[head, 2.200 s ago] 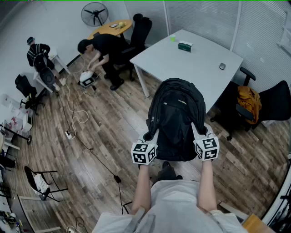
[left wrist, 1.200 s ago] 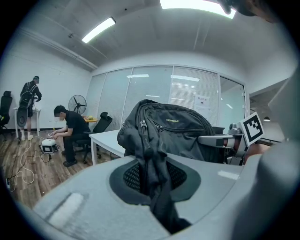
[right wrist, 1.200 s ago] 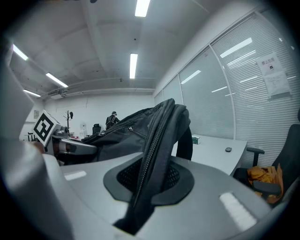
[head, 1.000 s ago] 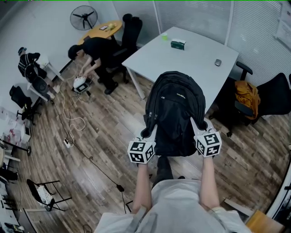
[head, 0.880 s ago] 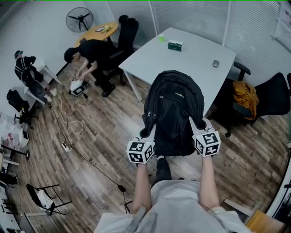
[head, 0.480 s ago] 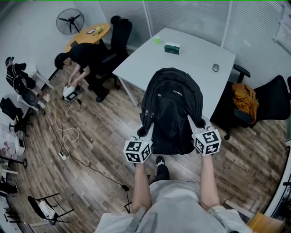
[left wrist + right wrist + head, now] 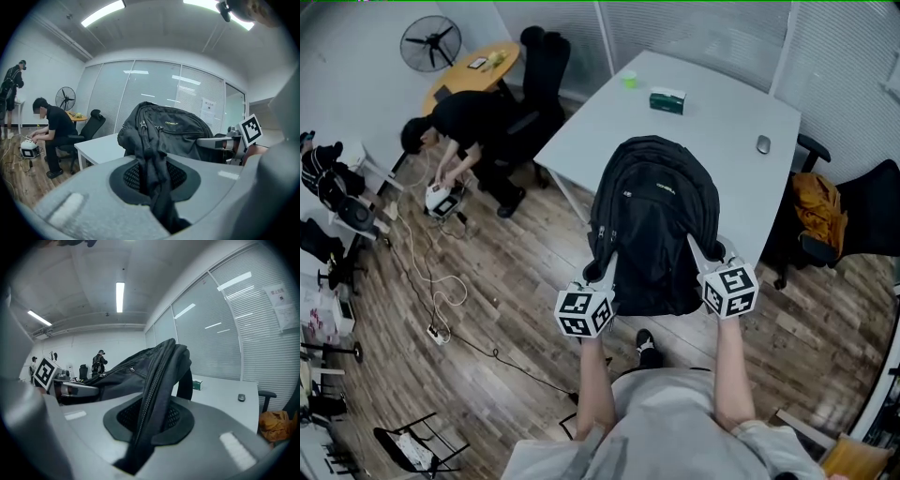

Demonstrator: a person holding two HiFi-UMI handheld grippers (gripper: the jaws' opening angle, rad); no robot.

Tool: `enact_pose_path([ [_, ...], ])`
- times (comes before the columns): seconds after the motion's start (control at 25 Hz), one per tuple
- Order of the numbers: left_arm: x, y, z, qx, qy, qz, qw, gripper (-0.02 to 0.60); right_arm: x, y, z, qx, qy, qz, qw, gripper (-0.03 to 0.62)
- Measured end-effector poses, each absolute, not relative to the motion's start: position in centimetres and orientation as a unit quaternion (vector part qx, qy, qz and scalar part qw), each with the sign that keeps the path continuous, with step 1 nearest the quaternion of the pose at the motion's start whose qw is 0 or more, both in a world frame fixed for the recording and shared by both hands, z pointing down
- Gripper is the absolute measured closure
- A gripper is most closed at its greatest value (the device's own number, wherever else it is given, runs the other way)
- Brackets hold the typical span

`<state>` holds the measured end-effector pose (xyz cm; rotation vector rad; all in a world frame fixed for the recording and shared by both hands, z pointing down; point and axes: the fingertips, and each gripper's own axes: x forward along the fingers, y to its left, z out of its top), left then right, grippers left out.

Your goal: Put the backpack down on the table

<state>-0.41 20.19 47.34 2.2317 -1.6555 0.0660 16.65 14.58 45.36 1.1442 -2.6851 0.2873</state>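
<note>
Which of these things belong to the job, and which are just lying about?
In the job: backpack, gripped by left tool and right tool; white table.
Lying about: green box, mouse, fan, orange bag.

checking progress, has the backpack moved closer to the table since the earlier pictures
Yes. In the head view the backpack has moved forward, toward the table: it now overlaps more of the table's near edge than before.

**Backpack Masks Desk Corner and Fingers**

Seen from the head view, the backpack (image 7: 654, 225) covers the near corner of the desk (image 7: 712, 122) and the tips of the fingers of the left gripper (image 7: 157, 192) and right gripper (image 7: 143, 432). A small dark object (image 7: 763, 144) on the desk is too small to identify. The print on the green box (image 7: 667, 100) is unreadable.
</note>
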Motion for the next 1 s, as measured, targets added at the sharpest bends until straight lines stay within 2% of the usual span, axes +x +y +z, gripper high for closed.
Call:
enact_pose_path([
  [0.48,-6.8,15.5,47.3,0.788,-0.589,0.018,0.179,0.535,9.9,9.2,45.8,0.375,-0.915,0.098,0.114,0.556],
  [1.0,-10.7,9.3,48.6,0.782,-0.593,-0.004,0.190,0.535,4.0,1.5,47.0,0.355,-0.921,0.060,0.146,0.556],
])
